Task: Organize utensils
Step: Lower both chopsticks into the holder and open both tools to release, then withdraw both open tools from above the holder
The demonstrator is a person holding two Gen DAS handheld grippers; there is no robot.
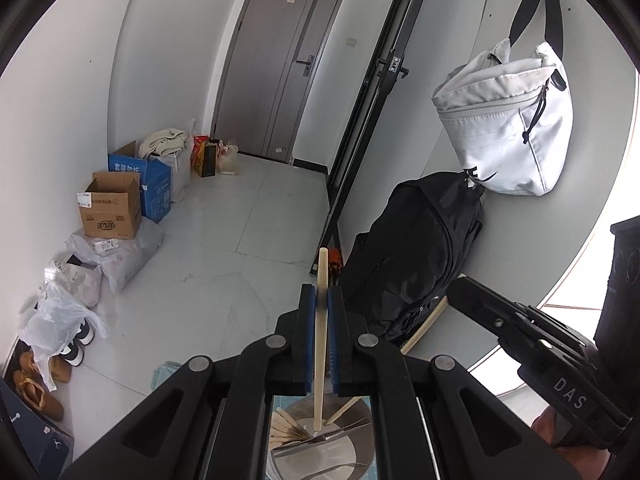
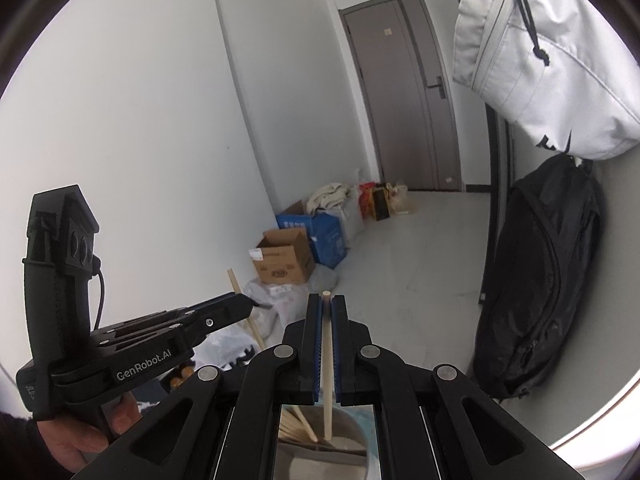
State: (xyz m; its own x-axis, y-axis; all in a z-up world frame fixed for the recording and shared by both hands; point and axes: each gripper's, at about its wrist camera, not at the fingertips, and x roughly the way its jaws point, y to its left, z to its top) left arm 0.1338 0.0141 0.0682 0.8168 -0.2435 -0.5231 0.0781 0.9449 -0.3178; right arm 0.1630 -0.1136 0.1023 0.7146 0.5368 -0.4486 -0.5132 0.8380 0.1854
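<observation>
My left gripper (image 1: 321, 294) is shut on a pale wooden chopstick (image 1: 320, 344) that runs upright between its blue pads; its lower end hangs over a metal pot (image 1: 320, 446) below. My right gripper (image 2: 326, 303) is shut on another wooden chopstick (image 2: 327, 364), its lower end in the same metal pot (image 2: 324, 454). Several more chopsticks (image 1: 286, 426) lean inside the pot, also visible in the right wrist view (image 2: 294, 426). The left gripper with its chopstick (image 2: 245, 308) shows at the left of the right wrist view. The right gripper's body (image 1: 532, 336) shows at the right of the left wrist view.
A black backpack (image 1: 416, 256) and a white bag (image 1: 508, 120) hang on the right wall. Cardboard boxes (image 1: 112, 204), plastic bags (image 1: 60, 320) and shoes (image 1: 36, 388) line the left wall. A grey door (image 1: 280, 64) stands at the far end of the tiled floor.
</observation>
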